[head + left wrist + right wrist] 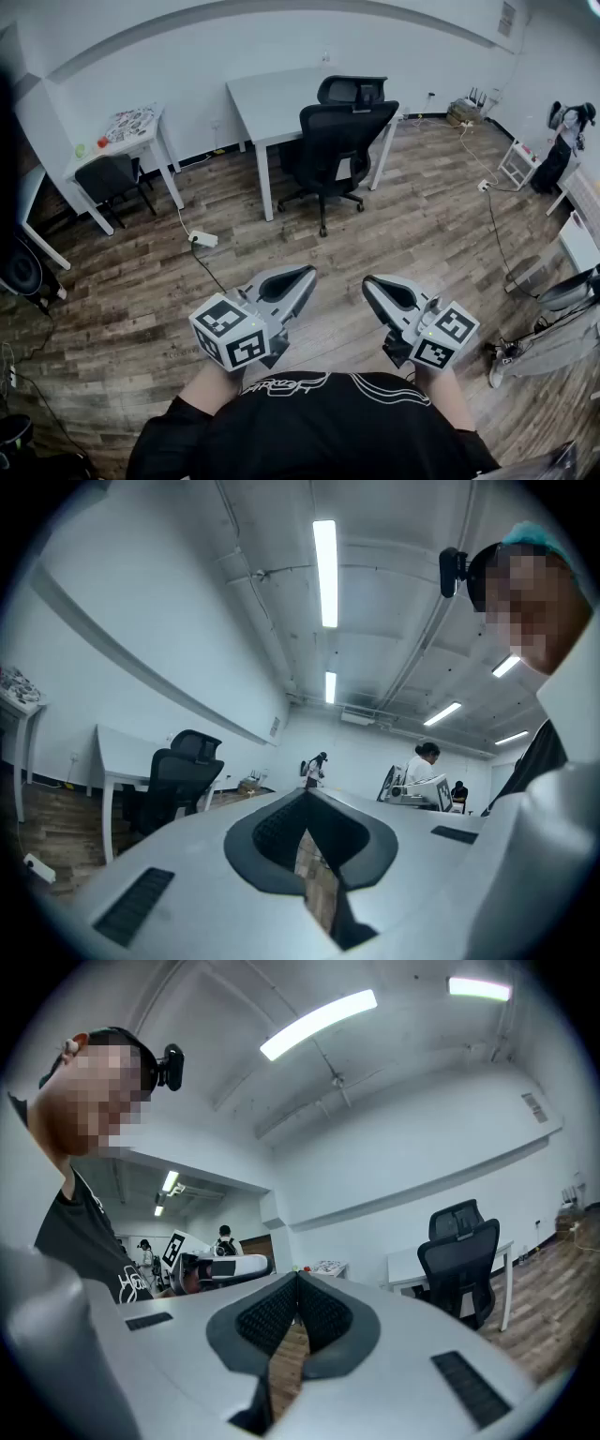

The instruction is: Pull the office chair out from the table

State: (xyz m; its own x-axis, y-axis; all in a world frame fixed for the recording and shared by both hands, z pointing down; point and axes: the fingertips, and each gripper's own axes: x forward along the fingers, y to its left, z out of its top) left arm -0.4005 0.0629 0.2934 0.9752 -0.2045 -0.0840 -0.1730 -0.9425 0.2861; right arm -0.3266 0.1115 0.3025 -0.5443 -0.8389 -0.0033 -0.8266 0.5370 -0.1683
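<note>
Position of the office chair (336,141): it stands at the near edge of the white tabletop (272,103), between that tabletop's two near legs, with the seat tucked partly under and the black backrest and headrest turned toward the person. A second chair (352,88) shows at the far side of the tabletop. The left gripper (307,272) and right gripper (369,283) are held low and close to the person's body, well apart from the tabletop and the chair. On both, the jaws are pressed together with nothing between them. Handling assessment: the chair sits on a star base with castors on a plank floor (422,225), so it should roll with a light, steady pull despite being fairly heavy. The frame looks stiff, while the mesh back panel will probably give under pressure. The seat is likely to swivel if drawn from one side. Recommended hold: the rigid top rim of the backrest or the neck under the headrest, taken centrally, with the jaws opened first. A power strip (202,239) lies on the floor to the near left of the tabletop, off the likely path.
</note>
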